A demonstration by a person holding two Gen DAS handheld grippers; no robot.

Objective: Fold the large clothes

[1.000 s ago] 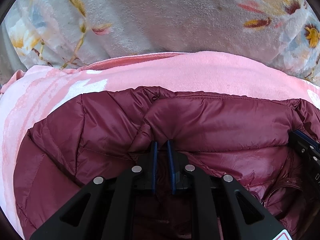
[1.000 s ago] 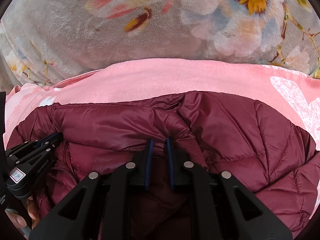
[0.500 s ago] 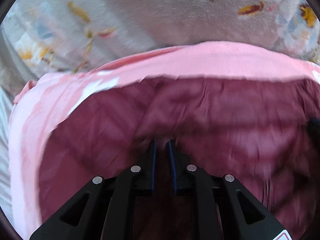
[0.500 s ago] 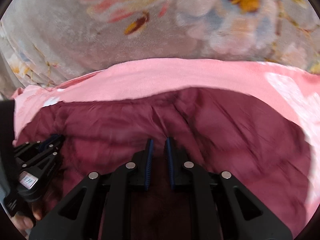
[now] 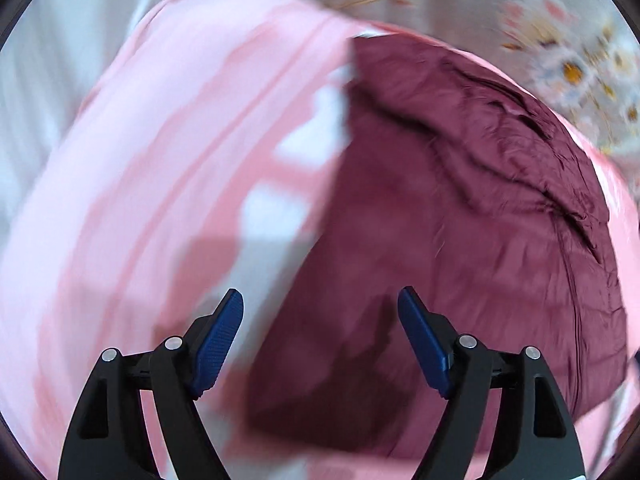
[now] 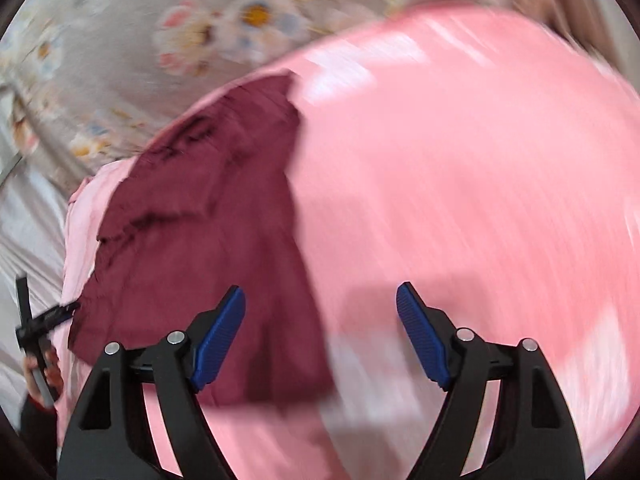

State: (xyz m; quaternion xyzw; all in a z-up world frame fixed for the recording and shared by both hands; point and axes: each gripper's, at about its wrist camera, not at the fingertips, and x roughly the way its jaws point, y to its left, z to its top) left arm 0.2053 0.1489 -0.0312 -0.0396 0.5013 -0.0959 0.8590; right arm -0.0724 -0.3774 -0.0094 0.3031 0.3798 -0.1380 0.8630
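1. Holding nothing, our left gripper [image 5: 320, 320] has its blue fingers [image 5: 218, 344] spread wide apart, and between them we see only cloth lying lower down.
2. Our right gripper [image 6: 320, 318] is the same — its blue pads [image 6: 422, 340] stand far from each other and pinch nothing.
3. We see the maroon puffer jacket [image 5: 460, 220] lying on the pink blanket [image 5: 160, 160], not touched by any finger.
4. From the left wrist view, the jacket fills the right half of the scene, from near the fingers to the far right; its quilted seams and some folds show at the far edge.
5. From the right wrist view, the jacket [image 6: 208, 220] lies to the left, and the pink blanket [image 6: 460, 180] covers the middle and the right.
6. Far behind the blanket there is a grey flowered cover [image 6: 200, 32], and we see it also at the far right of the left wrist view [image 5: 572, 68].
7. At the left border of the right wrist view, the black tip of our left gripper [image 6: 44, 320] appears beside the near left edge of the jacket — whether it touches the cloth we cannot tell.
8. Both views are blurred, so small details of the jacket are not clear.
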